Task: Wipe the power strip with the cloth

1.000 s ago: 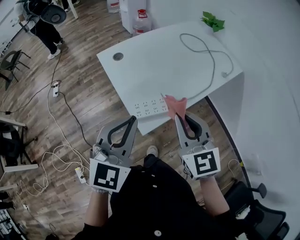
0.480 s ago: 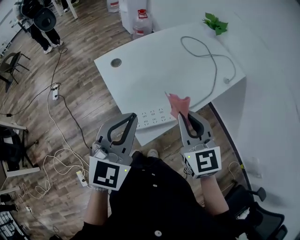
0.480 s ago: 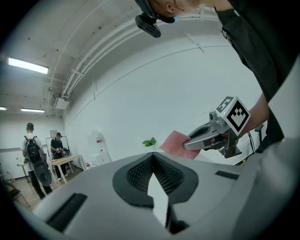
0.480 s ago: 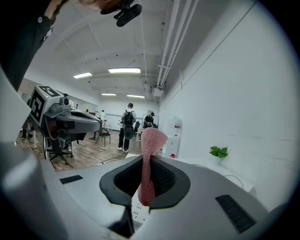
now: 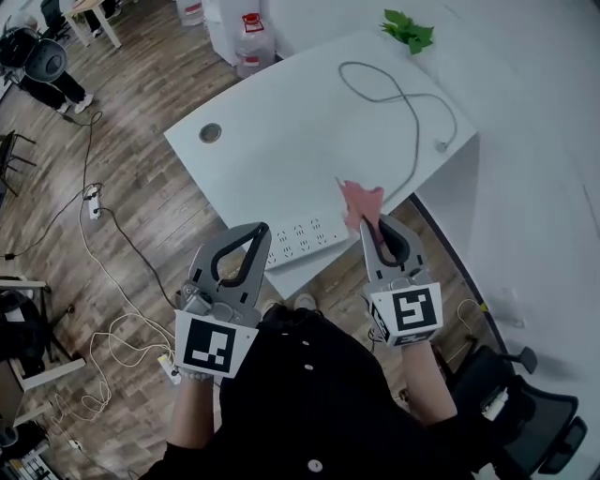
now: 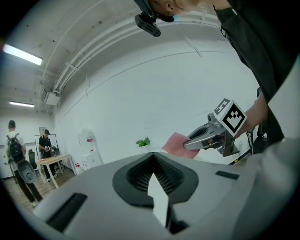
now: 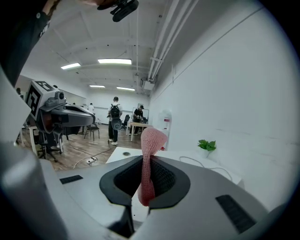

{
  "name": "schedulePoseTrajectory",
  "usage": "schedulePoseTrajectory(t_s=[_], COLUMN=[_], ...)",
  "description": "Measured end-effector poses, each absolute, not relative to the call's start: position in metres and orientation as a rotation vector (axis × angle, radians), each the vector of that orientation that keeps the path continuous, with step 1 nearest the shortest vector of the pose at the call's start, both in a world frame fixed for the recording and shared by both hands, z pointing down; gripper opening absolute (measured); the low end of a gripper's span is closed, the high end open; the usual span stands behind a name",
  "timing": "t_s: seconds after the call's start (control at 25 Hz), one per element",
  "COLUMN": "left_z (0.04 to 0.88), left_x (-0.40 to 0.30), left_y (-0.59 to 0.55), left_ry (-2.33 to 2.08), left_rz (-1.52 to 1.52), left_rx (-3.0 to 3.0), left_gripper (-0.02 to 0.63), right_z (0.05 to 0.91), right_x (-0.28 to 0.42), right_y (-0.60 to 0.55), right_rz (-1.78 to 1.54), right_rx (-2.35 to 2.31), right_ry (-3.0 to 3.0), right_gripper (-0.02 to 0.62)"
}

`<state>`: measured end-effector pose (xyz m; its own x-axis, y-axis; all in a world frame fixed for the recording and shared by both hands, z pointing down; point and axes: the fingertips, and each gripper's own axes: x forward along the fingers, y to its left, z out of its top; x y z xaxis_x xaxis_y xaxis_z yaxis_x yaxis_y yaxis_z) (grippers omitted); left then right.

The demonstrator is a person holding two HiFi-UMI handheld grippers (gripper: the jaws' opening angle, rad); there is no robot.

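Observation:
The white power strip [image 5: 302,234] lies along the near edge of the white table [image 5: 281,141]. Its grey cable [image 5: 413,112] loops across the tabletop. My right gripper [image 5: 367,223] is shut on a pink cloth [image 5: 360,201], which sticks up just above the strip's right end. The right gripper view shows the cloth [image 7: 149,159] pinched between the jaws and curling over at the top. To the left, my left gripper [image 5: 260,230] is shut on nothing, its tip at the table's front edge by the strip's left end. The left gripper view shows the right gripper [image 6: 212,134] and cloth [image 6: 175,143].
A green plant [image 5: 405,28] sits at the table's far corner, and a round cable hole [image 5: 210,133] at its left end. Cables and another power strip [image 5: 94,202] lie on the wooden floor. A water jug [image 5: 251,26] stands behind the table; a person [image 5: 42,66] stands far left.
The view has swung, so the table now sits further up and left. Both grippers have edged slightly towards the table edge. The right one still holds the cloth.

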<state>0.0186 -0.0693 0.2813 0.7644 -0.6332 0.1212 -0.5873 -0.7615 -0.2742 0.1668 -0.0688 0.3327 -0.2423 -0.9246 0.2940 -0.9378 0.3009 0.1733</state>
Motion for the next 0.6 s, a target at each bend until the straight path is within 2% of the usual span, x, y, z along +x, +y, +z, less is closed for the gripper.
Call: schedulePoseTrajectory(t_s=[0.6], left_z=[0.299], left_x=[-0.007], left_y=[-0.083], left_ry=[1.059], left_rz=[-0.381], left_rx=[-2.749], left_gripper=[0.011], right_z=[0.431], right_x=[0.201], right_y=[-0.078], right_rz=[0.246], right_rx=[1.601], right_ry=[-2.029], right_gripper=[0.057])
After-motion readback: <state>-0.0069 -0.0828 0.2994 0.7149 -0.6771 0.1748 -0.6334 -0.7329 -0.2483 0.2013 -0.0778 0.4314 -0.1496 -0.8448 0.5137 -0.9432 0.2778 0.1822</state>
